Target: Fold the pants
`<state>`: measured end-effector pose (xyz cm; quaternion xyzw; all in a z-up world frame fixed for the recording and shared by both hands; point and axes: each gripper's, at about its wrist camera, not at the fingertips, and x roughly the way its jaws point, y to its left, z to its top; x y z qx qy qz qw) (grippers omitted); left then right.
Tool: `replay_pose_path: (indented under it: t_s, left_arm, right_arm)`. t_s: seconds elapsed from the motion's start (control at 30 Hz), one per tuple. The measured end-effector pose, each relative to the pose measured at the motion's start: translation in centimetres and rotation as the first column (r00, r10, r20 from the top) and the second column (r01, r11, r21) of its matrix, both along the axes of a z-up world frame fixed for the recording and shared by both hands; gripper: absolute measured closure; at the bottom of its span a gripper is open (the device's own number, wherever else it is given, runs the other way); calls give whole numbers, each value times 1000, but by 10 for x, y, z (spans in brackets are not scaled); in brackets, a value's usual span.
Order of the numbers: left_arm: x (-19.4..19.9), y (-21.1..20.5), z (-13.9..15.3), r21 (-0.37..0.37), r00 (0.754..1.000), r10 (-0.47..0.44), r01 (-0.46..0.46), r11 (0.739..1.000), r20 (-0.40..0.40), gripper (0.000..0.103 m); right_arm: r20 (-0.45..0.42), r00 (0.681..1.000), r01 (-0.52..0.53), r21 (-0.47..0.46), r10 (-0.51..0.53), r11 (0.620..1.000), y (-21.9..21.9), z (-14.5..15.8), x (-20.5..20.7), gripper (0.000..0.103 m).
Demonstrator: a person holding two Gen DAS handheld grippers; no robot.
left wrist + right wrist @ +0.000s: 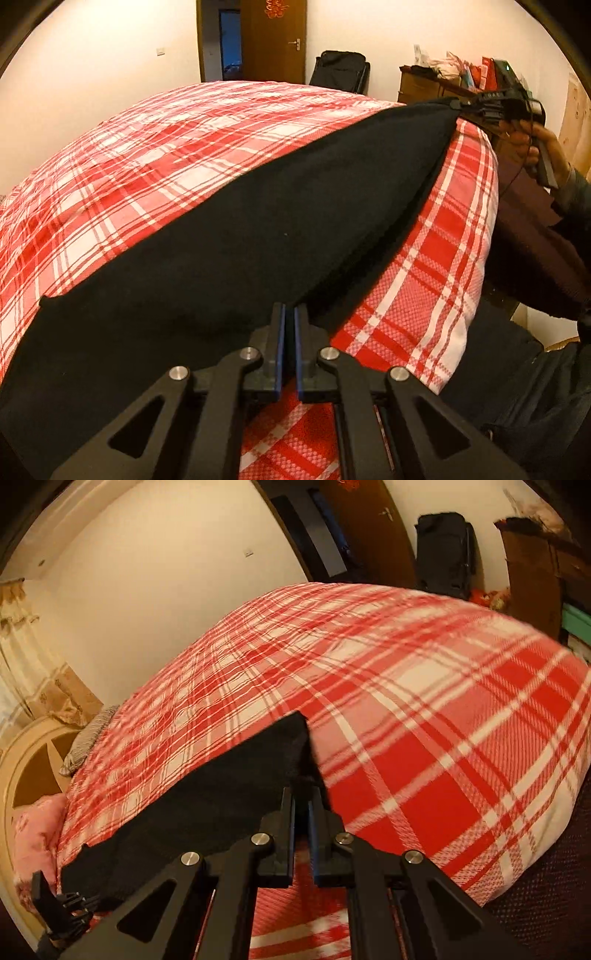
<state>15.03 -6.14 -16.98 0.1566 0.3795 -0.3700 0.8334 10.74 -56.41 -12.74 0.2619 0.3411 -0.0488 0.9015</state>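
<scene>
Stretching the black pants [258, 229] taut over the plaid bedspread [147, 155], left gripper [289, 314] and right gripper [302, 794] are each clamped on an edge, judged for folding.

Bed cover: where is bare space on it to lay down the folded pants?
The red plaid bed cover is bare beyond the far edge of the black pants, toward the door wall. A narrow bare strip lies on the near side, beside the bed edge. It is crowded along the pants' near edge, where the left hand-held gripper and right hand-held gripper pinch it.
</scene>
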Motion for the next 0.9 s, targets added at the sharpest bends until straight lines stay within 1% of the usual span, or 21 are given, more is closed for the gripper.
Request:
replay_pose_path:
  t_s: [0.03,0.07,0.1,0.13,0.17,0.2,0.3,0.33,0.4,0.47,0.5,0.53,0.57,0.6,0.63,0.67,0.7,0.73,0.77,0.83,0.9]
  left_arm:
    - [-1,1,-1,-1,1000,0,0,1000,-1,98]
    - [-2,1,-2,-1,1000,0,0,1000,-4,98]
    - [-4,0,-4,1,1000,-5,5,1000,-8,98]
    - [-5,-2,-6,7,1000,-13,13,1000,-7,98]
    - [-9,-5,-8,21,1000,-27,27,999,-2,98]
    - [-11,-6,-9,33,999,-36,36,999,10,97]
    - [-16,-10,-7,81,997,-48,43,996,56,89]
    - [-16,-8,-5,84,997,-46,41,996,55,89]
    - [-19,-6,1,73,997,-53,49,996,57,87]
    - [-24,-1,9,56,995,-46,41,998,87,81]
    - [-25,2,14,35,995,-37,33,999,97,70]
    - [-26,5,17,13,994,-24,23,1000,106,57]
    - [-24,8,19,-1,993,-7,8,1000,114,52]
    - [-23,7,17,-2,994,3,-3,1000,114,49]
    - [-19,7,14,-1,995,12,-12,1000,102,49]
    - [-16,8,9,-3,996,20,-19,1000,83,49]
    - [-12,8,4,-4,998,24,-23,1000,60,50]
    - [-10,8,-2,1,999,26,-26,1000,32,52]
    - [-8,8,-9,14,1000,25,-25,1000,-5,53]
    - [-16,9,-14,15,1000,12,-13,1000,18,53]
    - [-22,13,-13,12,1000,7,-7,1000,15,53]
  right_arm:
    - [7,1000,2,28,-2,1000,-3,-1,-3,93]
    - [5,1000,6,30,-6,1000,-4,0,-4,89]
    - [-3,1000,26,-2,-26,1000,-3,5,-7,72]
    - [-9,999,51,-53,-51,997,0,12,-9,44]
    - [-8,997,69,-90,-70,994,2,16,-12,37]
    - [18,995,98,-146,-96,984,7,28,-18,37]
    - [90,994,76,-189,-60,979,25,51,-22,37]
    - [104,994,55,-200,-35,978,34,57,-21,37]
    - [108,992,-38,-213,62,976,58,60,-11,37]
    - [86,984,-137,-198,156,971,79,53,0,37]
    - [60,976,-195,-186,209,963,93,44,9,37]
    - [37,972,-221,-181,232,958,99,37,14,37]
    - [-7,966,-255,-176,258,951,109,26,21,37]
    - [-84,954,-298,-179,287,938,121,11,27,38]
    - [-121,946,-319,-185,301,930,128,3,29,38]
    - [-148,939,-337,-229,309,913,136,-3,27,38]
    - [-163,936,-348,-307,312,885,146,-5,23,38]
    - [-186,931,-359,-338,313,870,151,-5,22,39]
    - [-202,929,-364,-357,309,860,156,-3,20,39]
    - [-205,922,-384,-371,329,845,167,7,15,44]
    - [-173,901,-433,-361,397,826,181,15,13,44]
